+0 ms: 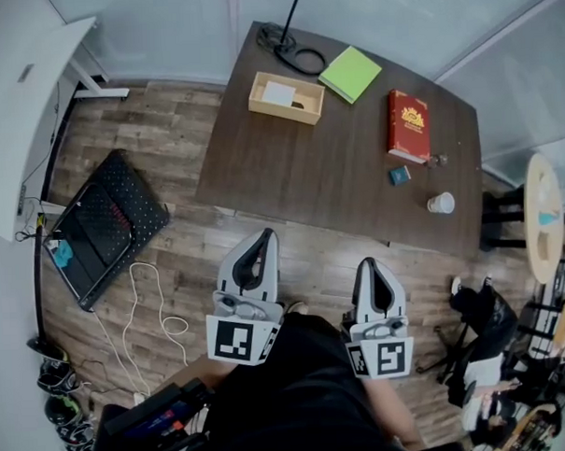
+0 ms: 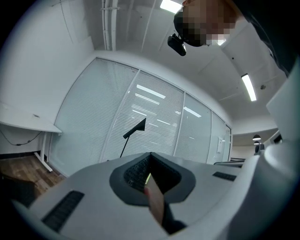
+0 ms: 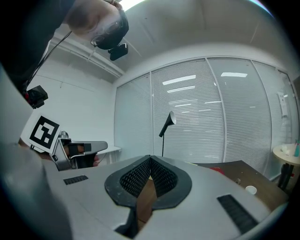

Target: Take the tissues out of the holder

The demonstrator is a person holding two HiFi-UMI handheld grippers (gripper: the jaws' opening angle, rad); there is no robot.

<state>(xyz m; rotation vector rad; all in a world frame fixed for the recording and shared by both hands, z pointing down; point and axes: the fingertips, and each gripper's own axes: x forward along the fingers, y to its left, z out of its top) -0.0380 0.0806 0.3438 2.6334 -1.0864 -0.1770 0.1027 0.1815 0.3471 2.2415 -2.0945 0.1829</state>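
Your holder (image 1: pixel 286 97) is a shallow, open-topped box of pale wood, rectangular, with flat white tissues (image 1: pixel 279 93) lying inside. It sits at the far end of the dark wood-grain surface (image 1: pixel 327 176), its long axis running across and dipping slightly rightward. A flat green pad (image 1: pixel 350 73) lies just beside it. Your left gripper (image 1: pixel 267 234) and right gripper (image 1: pixel 368 261) hang short of the near edge, ribbed fingers closed on nothing.

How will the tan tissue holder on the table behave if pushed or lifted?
Probably light: the holder looks like a shallow open box with thin walls, with a white tissue inside. It sits low and flat, so tipping seems unlikely; a push would more likely slide it across the smooth table.
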